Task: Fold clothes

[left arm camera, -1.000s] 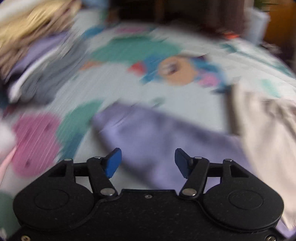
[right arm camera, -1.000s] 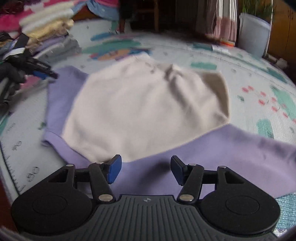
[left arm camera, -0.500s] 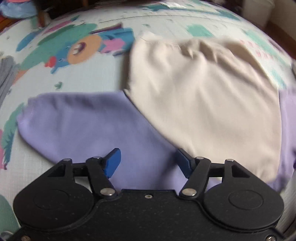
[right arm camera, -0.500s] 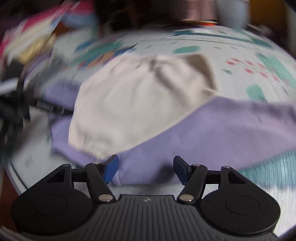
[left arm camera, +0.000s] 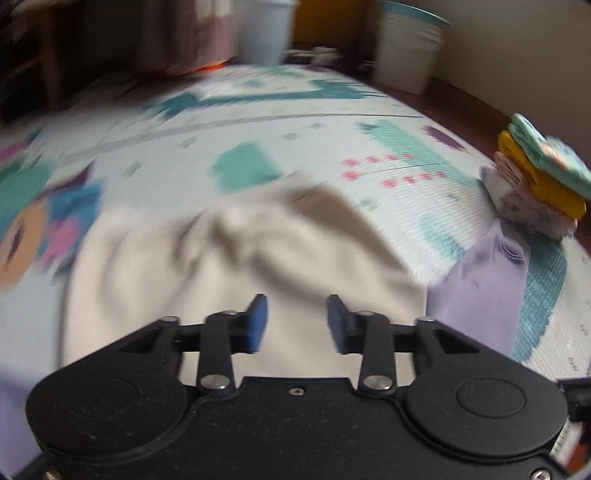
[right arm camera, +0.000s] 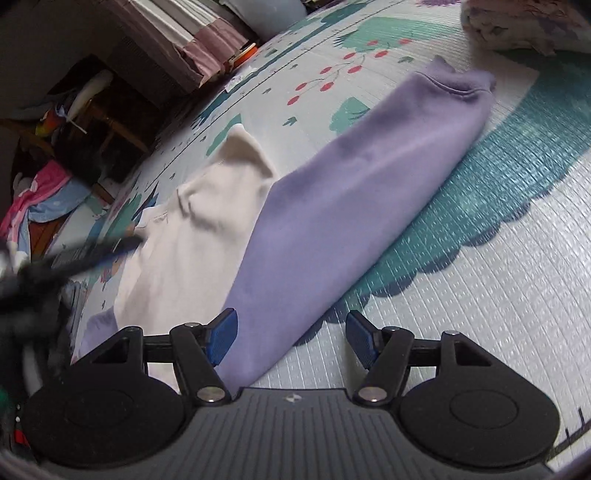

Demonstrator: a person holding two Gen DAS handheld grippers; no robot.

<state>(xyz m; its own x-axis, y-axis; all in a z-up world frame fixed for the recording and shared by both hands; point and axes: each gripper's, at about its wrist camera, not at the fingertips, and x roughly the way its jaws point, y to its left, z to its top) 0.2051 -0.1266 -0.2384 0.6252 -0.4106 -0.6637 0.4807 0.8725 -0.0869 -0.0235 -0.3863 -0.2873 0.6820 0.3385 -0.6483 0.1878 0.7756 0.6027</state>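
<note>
Left wrist view: my left gripper (left arm camera: 294, 320) above cream body of sweatshirt (left arm camera: 229, 266), jaws apart, nothing between them. Cream panel rumpled, motion-blurred; lilac sleeve (left arm camera: 480, 280) spreads right toward stack of folded clothes (left arm camera: 535, 184). Right wrist view: my right gripper (right arm camera: 291, 336) jaws wide apart, empty, low over lilac sleeve (right arm camera: 351, 195) lying flat and straight, cuff at far end. Sweatshirt (right arm camera: 192, 236) spread on patterned play mat (right arm camera: 498, 295). White bins (left arm camera: 406, 48) and curtain (right arm camera: 177, 33) at mat's far edge.

Cream garment (right arm camera: 192, 254); lilac sleeve (right arm camera: 354, 199); play mat (right arm camera: 498, 295) pale, teal patches, red cherries; blue gripper pads (right arm camera: 221, 334).
</note>
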